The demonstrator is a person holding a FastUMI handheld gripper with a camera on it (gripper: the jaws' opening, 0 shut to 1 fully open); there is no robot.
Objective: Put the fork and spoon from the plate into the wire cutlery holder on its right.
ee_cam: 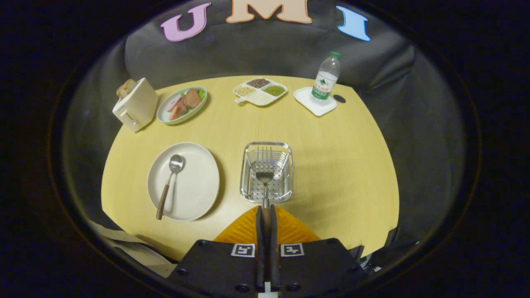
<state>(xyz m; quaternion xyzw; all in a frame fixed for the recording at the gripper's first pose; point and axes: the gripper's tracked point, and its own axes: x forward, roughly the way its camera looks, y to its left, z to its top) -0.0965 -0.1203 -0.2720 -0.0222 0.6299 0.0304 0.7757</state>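
Fork [264,165], silver with a dark handle, clamped by that handle between both fingers of the gripper [265,215], tines at twelve o'clock over the silver wire cutlery holder [267,171]. Wooden-handled metal spoon [169,182] at ten o'clock from the fingers, lying on the round white plate [198,182]. Pale yellow table [331,165] under both. Clear plastic bottle [326,78] far off at one o'clock.
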